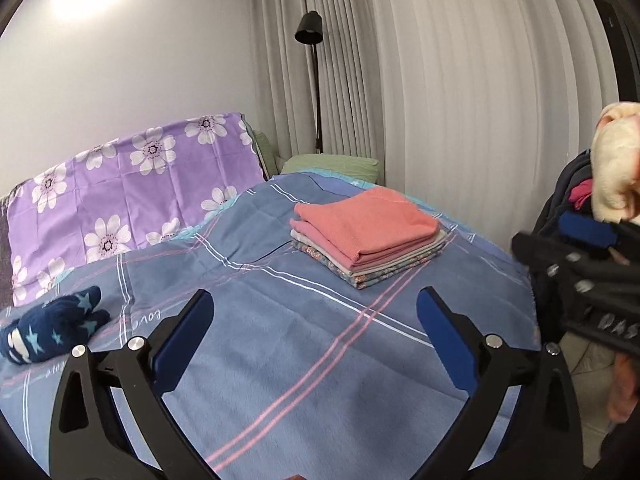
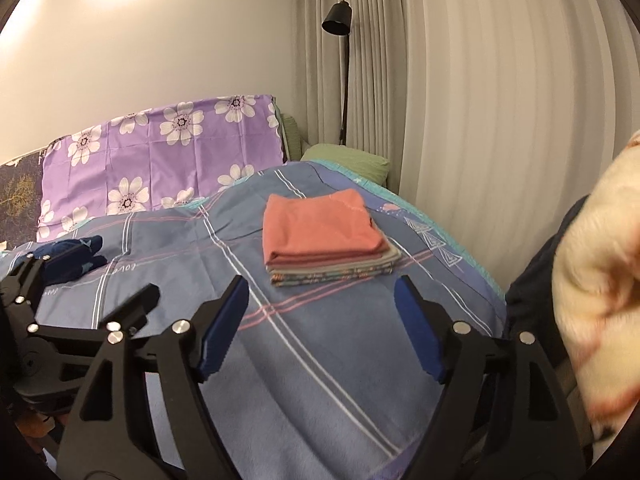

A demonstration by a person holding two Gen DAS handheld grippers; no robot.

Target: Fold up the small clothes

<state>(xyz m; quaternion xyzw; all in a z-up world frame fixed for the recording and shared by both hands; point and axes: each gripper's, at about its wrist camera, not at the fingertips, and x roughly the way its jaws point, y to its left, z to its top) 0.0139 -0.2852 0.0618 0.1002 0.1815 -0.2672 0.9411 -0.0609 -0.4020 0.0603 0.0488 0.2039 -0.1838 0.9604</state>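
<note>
Left gripper (image 1: 314,320) and right gripper (image 2: 322,308) both spread wide, nothing between jaws. Folded stack (image 1: 366,236) lay mid-bedspread (image 1: 280,360). Navy star garment (image 1: 52,326) left of stack, partly hidden. Cream fabric (image 2: 592,288) right of stack, blurred, cut off.

Blue plaid bedspread (image 1: 280,340), purple floral pillow (image 1: 132,184), green pillow (image 1: 332,164), black floor lamp (image 1: 310,28) before pleated curtains (image 1: 460,100).

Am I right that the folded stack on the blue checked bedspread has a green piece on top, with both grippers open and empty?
Not quite: the top piece of the folded stack is salmon pink, as the left wrist view shows. The rest stands: it lies on the blue checked bedspread, and the left gripper and right gripper are open and empty.
</note>
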